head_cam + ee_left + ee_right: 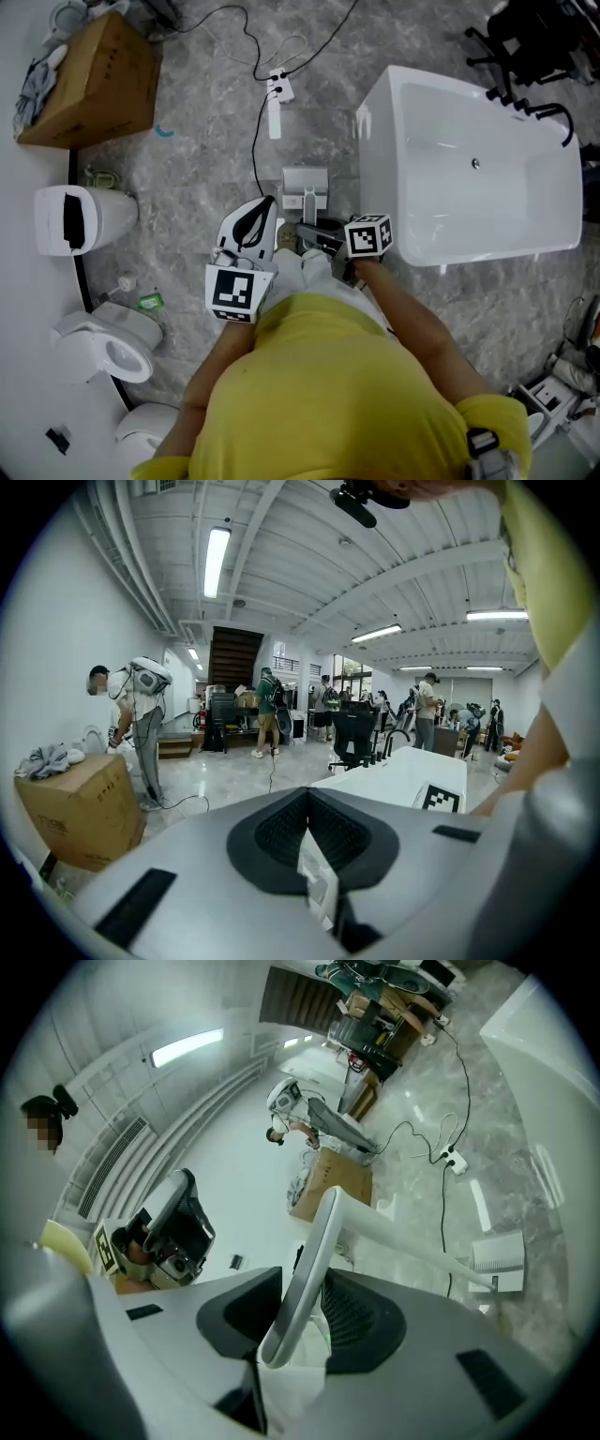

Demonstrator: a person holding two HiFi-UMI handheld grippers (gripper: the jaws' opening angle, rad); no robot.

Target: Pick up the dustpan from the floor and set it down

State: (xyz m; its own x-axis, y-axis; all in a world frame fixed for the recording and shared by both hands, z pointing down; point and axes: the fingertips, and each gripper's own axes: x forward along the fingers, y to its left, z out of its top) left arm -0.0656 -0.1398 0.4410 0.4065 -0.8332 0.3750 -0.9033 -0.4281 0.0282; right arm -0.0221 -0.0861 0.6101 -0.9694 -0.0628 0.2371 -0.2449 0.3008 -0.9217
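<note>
The dustpan [305,186] is grey with a long white handle; its pan lies low over the marbled floor, just ahead of my feet. In the right gripper view the pan [497,1258] shows far off at the right, and the handle [394,1237] runs back from it to my jaws. My right gripper [298,1312] is shut on the handle's looped end, which stands between the dark pads. In the head view the right gripper [317,234] sits just behind the pan. My left gripper [253,223] hangs to its left, shut and holding nothing [314,855].
A white bathtub [487,234] stands close on the right. At the left are a cardboard box [94,80], a white bin [80,217] and a toilet [103,347]. A power strip [278,89] with cables lies ahead. A black chair [525,47] is at the far right.
</note>
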